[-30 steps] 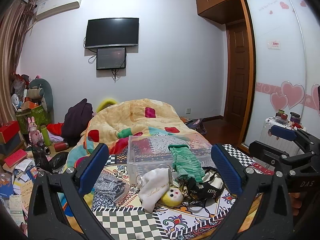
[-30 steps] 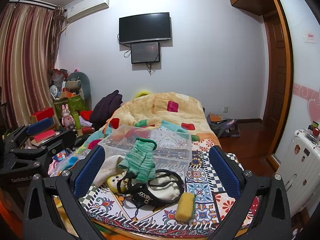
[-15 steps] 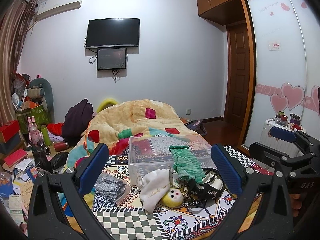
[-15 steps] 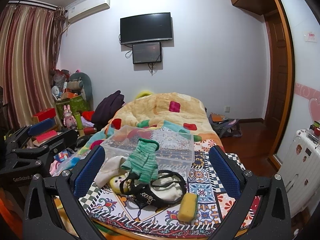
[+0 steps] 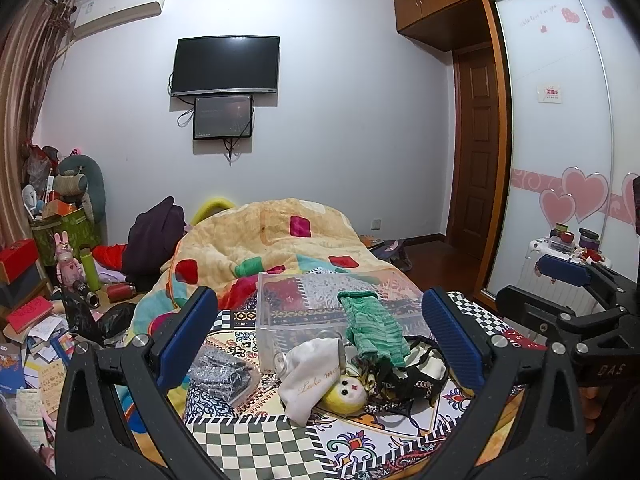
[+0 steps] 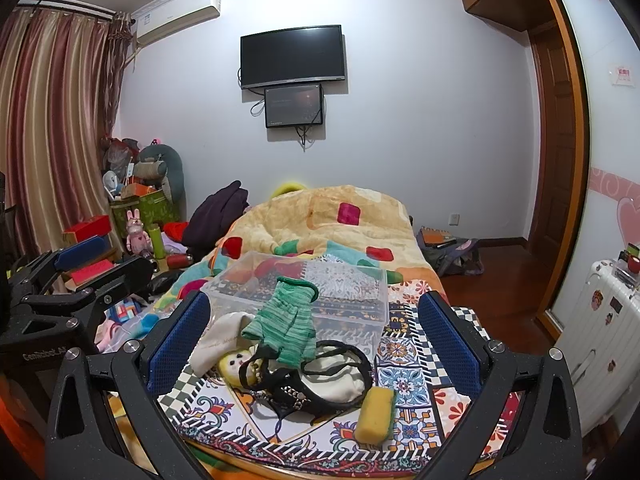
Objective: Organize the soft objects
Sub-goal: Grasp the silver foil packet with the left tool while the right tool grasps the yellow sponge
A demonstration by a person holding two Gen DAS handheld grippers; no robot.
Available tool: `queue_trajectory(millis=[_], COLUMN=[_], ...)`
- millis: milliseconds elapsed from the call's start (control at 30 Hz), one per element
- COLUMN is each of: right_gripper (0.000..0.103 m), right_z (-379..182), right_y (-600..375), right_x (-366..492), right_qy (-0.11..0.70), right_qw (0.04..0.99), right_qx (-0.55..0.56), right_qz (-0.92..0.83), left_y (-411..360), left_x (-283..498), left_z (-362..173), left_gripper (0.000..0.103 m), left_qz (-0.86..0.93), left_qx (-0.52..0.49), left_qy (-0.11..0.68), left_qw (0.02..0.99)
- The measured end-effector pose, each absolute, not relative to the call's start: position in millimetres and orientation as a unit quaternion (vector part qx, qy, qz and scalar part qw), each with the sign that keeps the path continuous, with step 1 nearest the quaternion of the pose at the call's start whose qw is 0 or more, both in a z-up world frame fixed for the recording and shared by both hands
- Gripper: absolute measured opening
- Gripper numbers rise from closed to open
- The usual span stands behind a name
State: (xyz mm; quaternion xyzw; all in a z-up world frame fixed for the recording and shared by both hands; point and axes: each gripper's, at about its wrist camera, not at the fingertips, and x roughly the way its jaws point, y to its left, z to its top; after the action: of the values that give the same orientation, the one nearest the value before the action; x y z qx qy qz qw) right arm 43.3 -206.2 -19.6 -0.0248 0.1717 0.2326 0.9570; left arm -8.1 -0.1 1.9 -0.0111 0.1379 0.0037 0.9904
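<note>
Nothing packed yet: both the left gripper [image 5: 320, 332] and right gripper [image 6: 314, 336] hang spread wide and empty, green glove [image 6: 286, 322], white cloth [image 5: 310, 372], yellow doll [image 5: 346, 394] and sponge [image 6: 376, 414] heaped just before the clear bin [image 6: 340, 284].

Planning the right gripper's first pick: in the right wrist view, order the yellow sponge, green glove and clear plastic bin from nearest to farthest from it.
1. yellow sponge, low right, by the cloth's edge.
2. green glove, centre, draped over the pile.
3. clear plastic bin, behind the pile.

patterned bed cover [image 6: 404, 376] carries clear bin [image 6: 344, 304], cloth pile [image 6: 288, 344], yellow sponge [image 6: 376, 410].
</note>
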Motion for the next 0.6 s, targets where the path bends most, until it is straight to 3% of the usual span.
queue_trajectory(millis=[367, 433, 600], right_gripper=[0.102, 0.098, 0.081], right_z=[-48.6, -57.6, -74.2], right_y=[-219.3, -224.8, -238.1], right_x=[65.9, 73.5, 90.1], right_qy=[0.227, 0.245, 0.287], right_qw=[0.95, 0.947, 0.938], right_qx=[-0.029, -0.028, -0.014], right_qz=[0.213, 0.206, 0.192], left_y=[25.9, 39.5, 68.1], left_x=[17.3, 25.6, 46.5], left_z=[-27.8, -37.5, -58.0], left_gripper=[0.102, 0.089, 0.083], left_qz=[0.013, 0.018, 0.048], left_qx=[-0.03, -0.045, -0.067], left_qy=[0.207, 0.229, 0.269], left_qw=[0.978, 0.972, 0.96])
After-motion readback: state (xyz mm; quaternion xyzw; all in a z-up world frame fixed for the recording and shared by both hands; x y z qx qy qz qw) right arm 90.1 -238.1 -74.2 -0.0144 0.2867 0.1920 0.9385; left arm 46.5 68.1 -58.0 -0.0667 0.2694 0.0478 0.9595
